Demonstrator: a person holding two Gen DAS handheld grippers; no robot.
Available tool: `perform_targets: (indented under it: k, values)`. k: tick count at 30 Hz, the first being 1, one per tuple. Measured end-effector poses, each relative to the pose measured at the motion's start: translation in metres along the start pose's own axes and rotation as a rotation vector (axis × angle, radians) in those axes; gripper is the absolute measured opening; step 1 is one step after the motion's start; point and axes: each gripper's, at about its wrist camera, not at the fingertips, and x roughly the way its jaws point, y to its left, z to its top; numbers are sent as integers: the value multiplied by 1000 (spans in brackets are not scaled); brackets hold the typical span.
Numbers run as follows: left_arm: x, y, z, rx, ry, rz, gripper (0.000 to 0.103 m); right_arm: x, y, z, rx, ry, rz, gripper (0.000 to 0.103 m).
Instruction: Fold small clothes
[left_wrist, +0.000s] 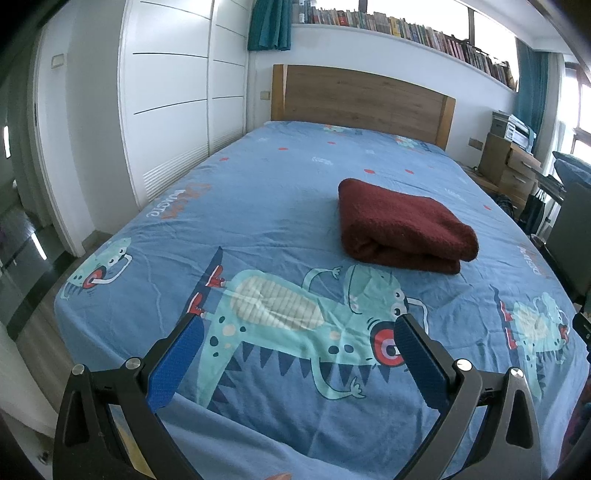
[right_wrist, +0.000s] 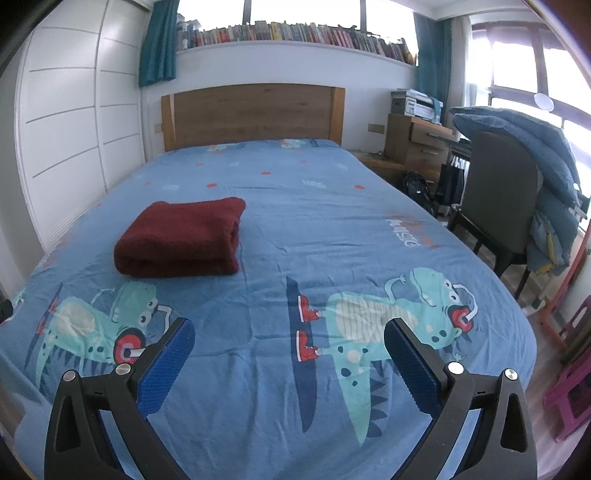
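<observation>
Across the middle of both views I see a bed covered by a blue cotton sheet printed with teal cartoon dinosaurs (left_wrist: 280, 206), and on it lies the folded dark red fleecy garment (left_wrist: 402, 229), a thick rectangular bundle with its rolled fold edge facing me. From the left wrist camera it sits right of centre; from the right wrist camera the same bundle (right_wrist: 181, 238) sits left of centre, so it lies between my two tools and ahead of both.

At the bottom of the left view my left gripper (left_wrist: 295, 328) hangs above the sheet with its blue-padded fingers (left_wrist: 177, 365) spread wide, nothing between them. My right gripper (right_wrist: 290, 334) is likewise spread, fingers (right_wrist: 413, 369) apart and empty, over a dinosaur print.

Around the garment the sheet is flat and bare on every side. A wooden headboard (left_wrist: 362, 99) closes the far edge. White panelled wardrobe doors (left_wrist: 173, 96) stand near the bed's edge at the left of the frame. At the right of the right view, a dark chair draped with blue bedding (right_wrist: 517, 177) stands just beside the mattress edge.
</observation>
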Motion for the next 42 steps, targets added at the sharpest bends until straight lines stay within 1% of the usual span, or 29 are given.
perform_targets:
  k: [14, 42]
  values:
    - [1, -1, -1, -2, 5, -17, 101, 3, -4, -1, -3, 6, -3, 103]
    - [6, -3, 1, 38, 8, -29, 101, 7, -13, -4, -13, 10, -9, 103]
